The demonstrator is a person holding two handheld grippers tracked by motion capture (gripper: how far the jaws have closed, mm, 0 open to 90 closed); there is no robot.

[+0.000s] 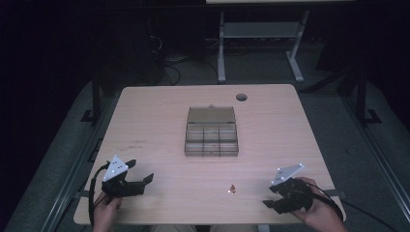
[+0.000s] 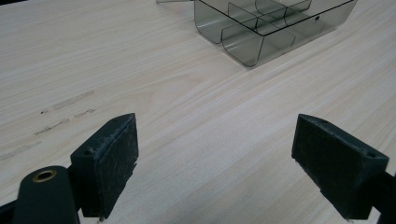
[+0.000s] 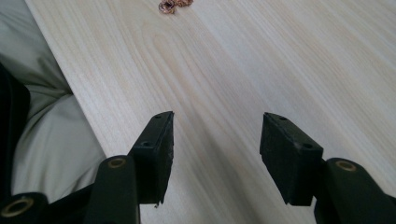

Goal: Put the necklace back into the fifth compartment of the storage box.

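High view: right gripper [image 1: 269,203] at near right table [image 1: 159,104] edge, jaws apart, nothing between them, aimed left toward small coppery rings [image 1: 232,188] lying near centre, well apart from it; likely lining up for pick. Left gripper [image 1: 143,170] at near left, jaws wide, empty, pointing toward clear compartment box [image 1: 212,140] at table centre, lid open to far side, probably waiting to receive parts. Right gripper view: rings [image 3: 174,4] far ahead of jaws on bare wood.
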